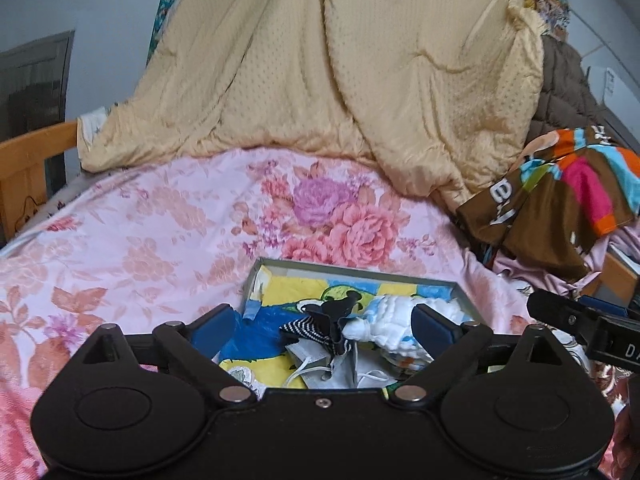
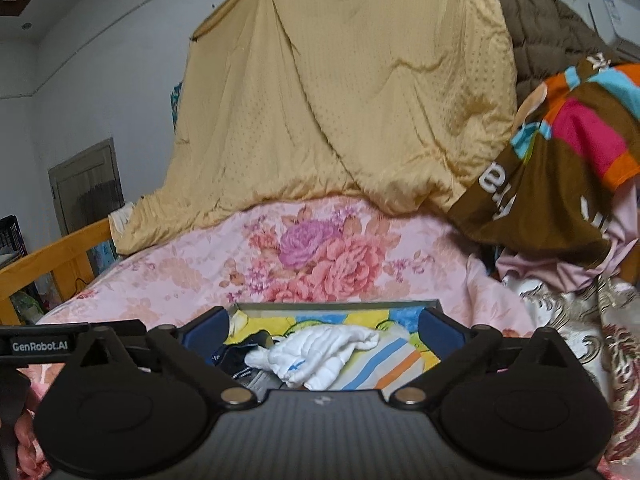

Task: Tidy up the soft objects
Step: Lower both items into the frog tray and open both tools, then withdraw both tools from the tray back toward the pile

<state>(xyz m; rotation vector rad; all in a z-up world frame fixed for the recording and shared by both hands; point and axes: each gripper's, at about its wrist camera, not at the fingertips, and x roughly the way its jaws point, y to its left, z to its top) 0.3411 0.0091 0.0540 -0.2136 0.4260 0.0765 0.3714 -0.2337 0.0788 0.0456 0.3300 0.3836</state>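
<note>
The shallow box (image 1: 352,268) on the flowered bedspread (image 1: 160,216) is taken as the landmark. Inside it a white cloth (image 1: 394,314) lies over a striped one, with its long axis running across the box from side to side, and a small black-and-white striped piece (image 1: 308,330) sits beside it toward the box's left.

Both the left gripper (image 1: 326,326) and the right gripper (image 2: 324,330) are held above the near edge of the box, fingers spread wide and nothing gripped. The white cloth (image 2: 320,354) is seen straight ahead between the right gripper's fingers, so that hand is judged better placed.

The near rim of the box is hidden behind both gripper bodies; the grey items at its near side cannot be identified.
</note>
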